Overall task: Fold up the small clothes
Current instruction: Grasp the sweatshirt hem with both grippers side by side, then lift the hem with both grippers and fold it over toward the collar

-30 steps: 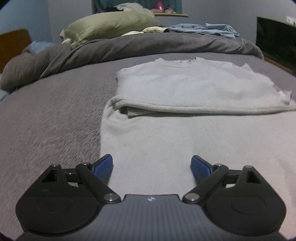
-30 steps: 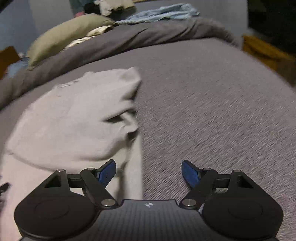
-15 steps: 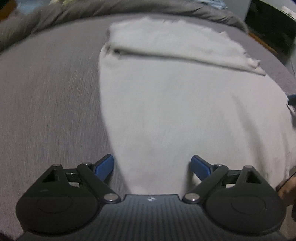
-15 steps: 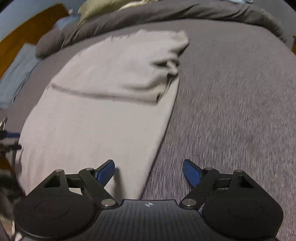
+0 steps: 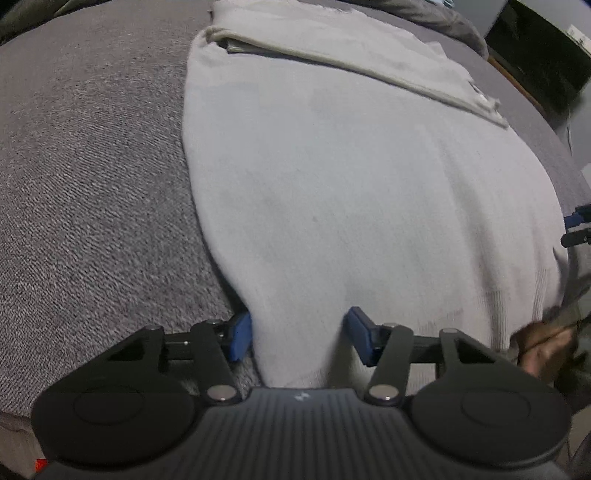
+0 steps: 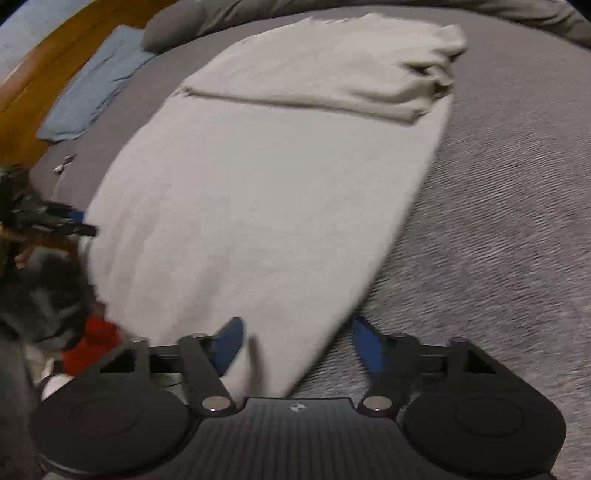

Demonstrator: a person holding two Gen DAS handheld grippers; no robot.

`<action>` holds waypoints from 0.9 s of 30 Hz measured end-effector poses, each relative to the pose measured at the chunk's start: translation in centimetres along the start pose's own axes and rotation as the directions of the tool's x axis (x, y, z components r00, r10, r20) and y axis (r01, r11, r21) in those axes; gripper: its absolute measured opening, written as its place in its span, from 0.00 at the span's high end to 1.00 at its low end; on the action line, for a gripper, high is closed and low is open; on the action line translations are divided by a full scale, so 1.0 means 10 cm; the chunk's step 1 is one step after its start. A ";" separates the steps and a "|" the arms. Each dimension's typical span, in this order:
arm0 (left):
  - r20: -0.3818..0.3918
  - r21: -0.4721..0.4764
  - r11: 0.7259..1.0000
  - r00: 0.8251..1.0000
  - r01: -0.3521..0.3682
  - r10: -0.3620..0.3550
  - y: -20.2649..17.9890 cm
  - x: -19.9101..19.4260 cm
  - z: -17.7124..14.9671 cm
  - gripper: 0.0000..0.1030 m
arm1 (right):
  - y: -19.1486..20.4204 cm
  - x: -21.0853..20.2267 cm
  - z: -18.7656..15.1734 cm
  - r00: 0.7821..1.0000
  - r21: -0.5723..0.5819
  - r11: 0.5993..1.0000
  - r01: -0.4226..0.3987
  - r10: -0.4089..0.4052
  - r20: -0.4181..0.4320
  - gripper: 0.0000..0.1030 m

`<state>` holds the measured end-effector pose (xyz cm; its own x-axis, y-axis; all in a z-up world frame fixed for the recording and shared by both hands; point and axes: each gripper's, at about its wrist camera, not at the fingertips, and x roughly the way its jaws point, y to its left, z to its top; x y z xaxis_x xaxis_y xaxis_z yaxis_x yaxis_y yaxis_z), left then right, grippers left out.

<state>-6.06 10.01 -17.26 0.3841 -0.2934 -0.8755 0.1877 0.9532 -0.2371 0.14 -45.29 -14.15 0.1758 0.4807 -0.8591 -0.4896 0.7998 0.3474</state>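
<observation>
A pale grey sweater (image 5: 351,192) lies flat on the grey bedspread (image 5: 85,155), its sleeves folded across the far part. It also shows in the right wrist view (image 6: 258,192). My left gripper (image 5: 299,338) is open, its jaws on either side of the sweater's near left hem corner. My right gripper (image 6: 295,341) is open, its jaws on either side of the near right hem corner. The right gripper also shows at the right edge of the left wrist view (image 5: 576,227). The left gripper also shows at the left edge of the right wrist view (image 6: 55,221).
A blue cloth (image 6: 92,85) lies along the bed's left side by a wooden frame (image 6: 33,81). A crumpled grey duvet (image 6: 177,22) lies at the head. Something red (image 6: 92,343) lies below the bed edge. A dark cabinet (image 5: 543,48) stands at right.
Both grippers have dropped and pulled back from looking over the bed to the sweater's near hem. Each now has a hem corner between its open jaws.
</observation>
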 end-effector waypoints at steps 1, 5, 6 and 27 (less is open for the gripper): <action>-0.008 0.018 1.000 1.000 0.001 -0.001 0.00 0.02 0.02 0.49 | 0.03 0.03 -0.01 0.999 -0.005 1.000 -0.024 0.023 -0.022 0.45; -0.015 0.036 0.999 1.000 -0.003 0.003 -0.03 -0.02 -0.04 0.54 | 0.10 0.09 -0.10 0.998 -0.043 0.999 -0.006 0.003 -0.057 0.49; -0.011 0.038 0.999 1.000 -0.011 0.011 -0.04 -0.04 -0.05 0.57 | 0.10 0.07 -0.09 0.999 -0.029 1.000 -0.001 0.000 -0.054 0.53; 0.218 -0.002 0.991 0.967 0.135 -0.131 0.08 -0.50 0.44 0.99 | 0.03 -0.62 0.32 0.980 -0.024 0.991 -0.134 0.136 0.146 0.93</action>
<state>-3.84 11.96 -11.20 0.5435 -0.4248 -0.7240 0.2361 0.9050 -0.3538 1.63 -46.84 -7.50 0.2303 0.6326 -0.7395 -0.5289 0.7192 0.4505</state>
